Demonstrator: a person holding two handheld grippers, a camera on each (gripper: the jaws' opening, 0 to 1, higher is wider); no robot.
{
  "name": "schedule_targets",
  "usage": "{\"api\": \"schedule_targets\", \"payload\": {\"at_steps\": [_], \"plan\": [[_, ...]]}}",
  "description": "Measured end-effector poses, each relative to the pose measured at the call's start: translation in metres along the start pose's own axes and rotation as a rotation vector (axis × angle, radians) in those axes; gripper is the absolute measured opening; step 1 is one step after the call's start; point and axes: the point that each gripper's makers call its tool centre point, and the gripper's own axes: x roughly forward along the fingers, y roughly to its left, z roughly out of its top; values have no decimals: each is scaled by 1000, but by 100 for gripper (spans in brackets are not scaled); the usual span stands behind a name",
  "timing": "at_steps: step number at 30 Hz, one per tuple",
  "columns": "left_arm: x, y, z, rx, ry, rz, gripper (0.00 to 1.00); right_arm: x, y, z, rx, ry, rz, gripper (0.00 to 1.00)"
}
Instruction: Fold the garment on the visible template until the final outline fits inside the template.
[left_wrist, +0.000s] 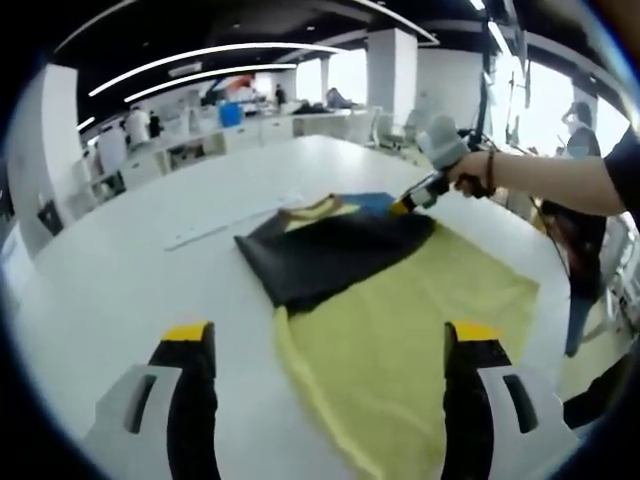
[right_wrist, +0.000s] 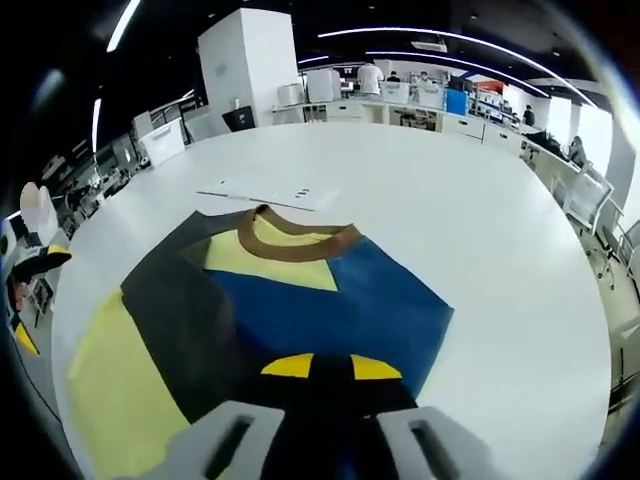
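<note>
**Sleeve fold under way on the big white table**

An open-plan office with strip lights and white desks surrounds a broad white table (left_wrist: 120, 250), where the garment (left_wrist: 400, 330), a yellow, dark grey and blue colour-block shirt, lies across the centre and lower right of the left gripper view. A dark panel is already turned over the yellow body. A pale strip (right_wrist: 258, 193) lies on the table above the brown collar (right_wrist: 300, 235) in the right gripper view; whether it belongs to the template I cannot tell.

The right gripper (left_wrist: 412, 200), held by a hand (left_wrist: 470, 172) in the upper right of the left gripper view, has its yellow tips closed together on the garment's dark fabric at the blue shoulder. The left gripper (left_wrist: 330, 340) hovers above the table at the bottom of its own view, jaws spread wide and empty, straddling the yellow hem.

To do this fold well, I would carry the pinched edge low and flat across the body, keep the crease straight, and use the free gripper to pin the yellow cloth so nothing drags or bunches.
</note>
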Motion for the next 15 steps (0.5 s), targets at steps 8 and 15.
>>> {"api": "schedule_targets", "payload": {"at_steps": [8,15], "plan": [[-3,-1,-2,-14,6,-1,90,-2,-3,2,17,-5,-8,0],[-7,1,1,-23,-7,5,90,-15,-9,6,27,-15,-39,0]]}}
